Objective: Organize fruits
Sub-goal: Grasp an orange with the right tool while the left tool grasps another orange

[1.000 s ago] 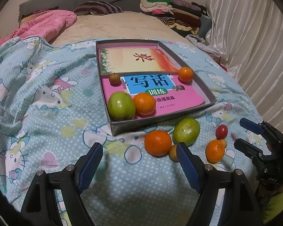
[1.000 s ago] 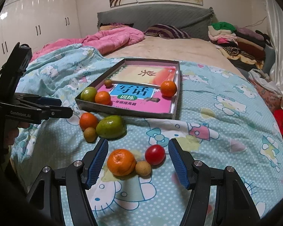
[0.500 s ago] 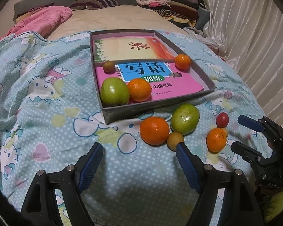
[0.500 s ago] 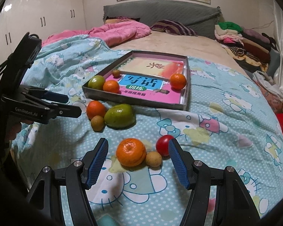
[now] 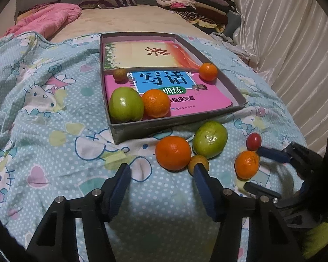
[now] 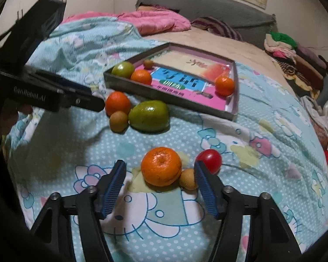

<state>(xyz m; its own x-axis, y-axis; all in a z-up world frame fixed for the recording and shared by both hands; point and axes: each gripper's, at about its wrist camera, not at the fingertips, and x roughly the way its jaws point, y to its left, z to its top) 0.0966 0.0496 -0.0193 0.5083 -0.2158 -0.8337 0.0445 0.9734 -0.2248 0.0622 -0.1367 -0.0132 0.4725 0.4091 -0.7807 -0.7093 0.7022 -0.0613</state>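
A grey box [image 5: 177,123] lined with books lies on the bed and holds a green fruit [image 5: 125,104], two oranges [image 5: 156,103] and a small brown fruit [image 5: 119,73]. In front of it lie an orange [image 5: 173,152], a green fruit [image 5: 210,139] and a small brown fruit [image 5: 198,163]. My left gripper [image 5: 161,185] is open just before these. My right gripper [image 6: 160,187] is open, its jaws to either side of another orange [image 6: 161,166], with a small brown fruit [image 6: 187,179] and a red tomato [image 6: 209,161] beside the right finger.
The blue Hello Kitty quilt [image 5: 43,118] covers the bed. A pink blanket [image 6: 155,21] and striped pillow [image 6: 216,27] lie at the head. Folded clothes [image 5: 192,4] are stacked at the far right, near white curtains [image 5: 295,43].
Both grippers have moved forward toward the fruit. The right gripper's jaws now flank the near orange. The box and fruit have not moved.
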